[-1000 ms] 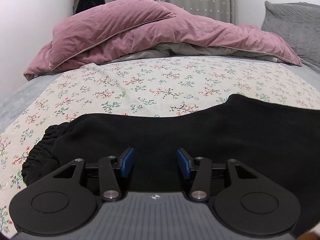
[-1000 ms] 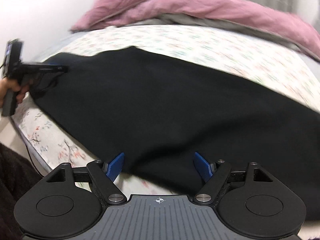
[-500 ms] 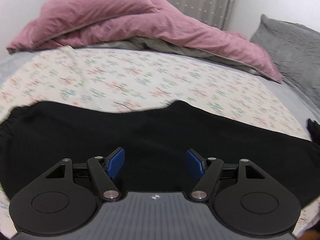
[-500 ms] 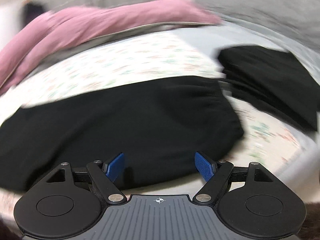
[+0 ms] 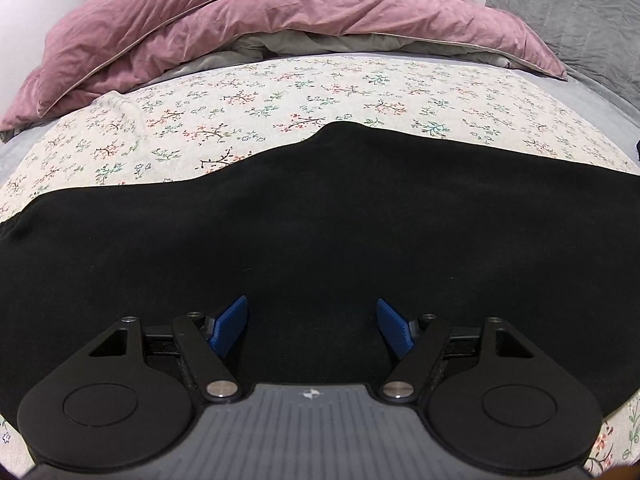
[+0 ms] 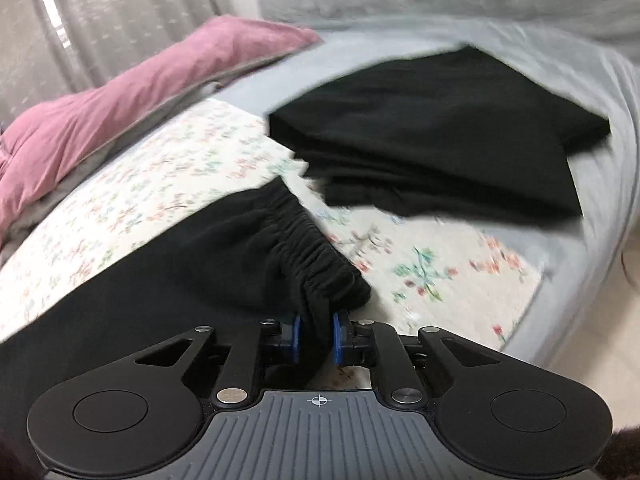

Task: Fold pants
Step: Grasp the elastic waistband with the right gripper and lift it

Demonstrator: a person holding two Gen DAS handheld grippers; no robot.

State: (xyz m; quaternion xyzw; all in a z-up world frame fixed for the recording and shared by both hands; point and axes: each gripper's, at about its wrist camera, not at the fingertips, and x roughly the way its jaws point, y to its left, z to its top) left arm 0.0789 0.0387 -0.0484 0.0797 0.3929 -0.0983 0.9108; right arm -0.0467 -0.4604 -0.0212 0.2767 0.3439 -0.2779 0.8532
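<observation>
Black pants (image 5: 320, 220) lie stretched left to right across the floral sheet. In the left wrist view my left gripper (image 5: 312, 330) is open and empty, hovering over the middle of the pants near their front edge. In the right wrist view my right gripper (image 6: 314, 338) is shut on the near corner of the pants' gathered elastic waistband (image 6: 316, 252), at the right end of the pants (image 6: 180, 272).
A pile of folded black garments (image 6: 440, 132) lies on the grey sheet to the right. A pink duvet (image 5: 260, 12) and a grey pillow (image 5: 572, 8) fill the far side of the bed. The bed's edge (image 6: 568, 280) and floor show at right.
My right gripper swung right along the pants to the waistband and shut on it. My left gripper moved right to the middle of the pants and opened wider.
</observation>
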